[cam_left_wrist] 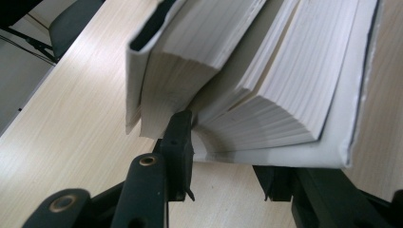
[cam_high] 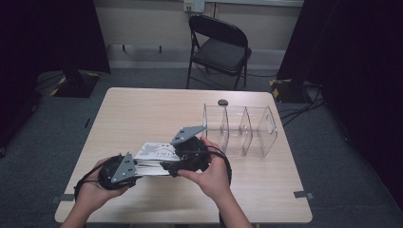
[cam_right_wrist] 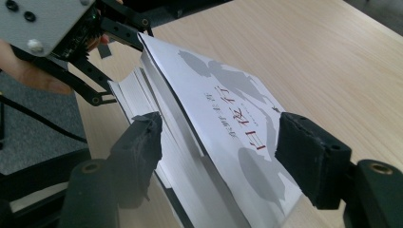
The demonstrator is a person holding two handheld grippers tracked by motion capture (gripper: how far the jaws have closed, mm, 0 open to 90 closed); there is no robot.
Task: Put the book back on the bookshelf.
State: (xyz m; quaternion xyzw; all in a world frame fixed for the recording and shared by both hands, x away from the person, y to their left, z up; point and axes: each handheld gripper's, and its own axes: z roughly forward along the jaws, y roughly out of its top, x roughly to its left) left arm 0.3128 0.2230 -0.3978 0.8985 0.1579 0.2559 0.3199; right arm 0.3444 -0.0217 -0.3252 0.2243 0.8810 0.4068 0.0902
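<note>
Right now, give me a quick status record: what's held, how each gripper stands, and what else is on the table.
held item: white paperback book, lifted between both grippers, pages fanning apart
left gripper: at one end of the book, one jaw pushed between the pages, the other under the cover
right gripper: jaws open, straddling the book's other end, pads apart from it
table: light wood
clear divided organiser: upright, right of the book, compartments empty
small dark object: behind the organiser

In the left gripper view, the book (cam_left_wrist: 266, 71) is cut off by the upper picture edge. In the high view, its near end is hidden behind the right gripper (cam_high: 170, 167); the cover lettering is illegible there.
</note>
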